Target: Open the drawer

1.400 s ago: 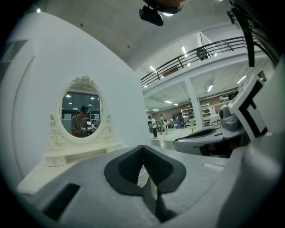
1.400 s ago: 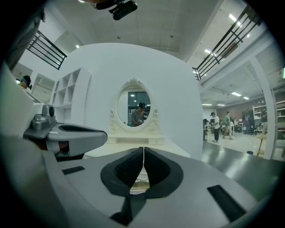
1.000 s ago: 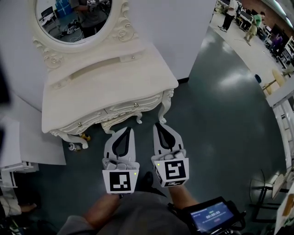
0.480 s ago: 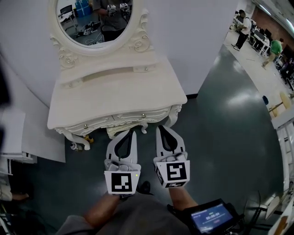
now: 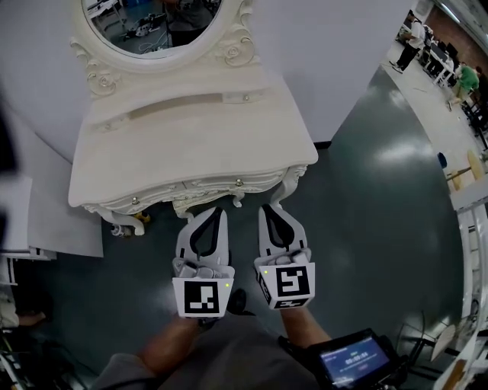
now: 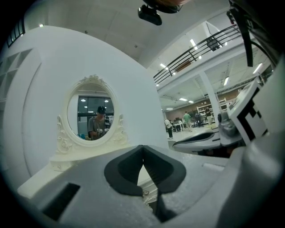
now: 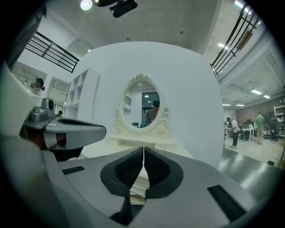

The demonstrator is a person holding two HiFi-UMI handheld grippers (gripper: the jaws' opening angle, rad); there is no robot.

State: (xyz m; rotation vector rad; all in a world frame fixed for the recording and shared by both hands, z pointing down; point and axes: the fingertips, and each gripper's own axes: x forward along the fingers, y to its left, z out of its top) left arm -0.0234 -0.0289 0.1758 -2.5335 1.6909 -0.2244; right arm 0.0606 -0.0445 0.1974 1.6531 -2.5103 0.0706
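Observation:
A cream carved dressing table (image 5: 206,145) with an oval mirror (image 5: 156,23) stands against a white wall. Its drawer front (image 5: 191,189) faces me and carries two small metal knobs (image 5: 239,182) (image 5: 135,201). My left gripper (image 5: 219,212) is shut and empty, its tips just short of the drawer front, below and left of the right knob. My right gripper (image 5: 266,207) is shut and empty beside it, near the table's right leg (image 5: 288,187). In the left gripper view the closed left gripper (image 6: 142,147) points at the table, and in the right gripper view so does the right gripper (image 7: 143,149).
A white board (image 5: 57,228) lies on the dark floor left of the table. A small yellow object (image 5: 142,221) sits by the left table leg. People stand far off at the upper right (image 5: 415,30). A screen device (image 5: 352,358) hangs at my waist.
Both grippers have moved forward together toward the table. The drawer front now lies just ahead of their tips. Both stayed shut.

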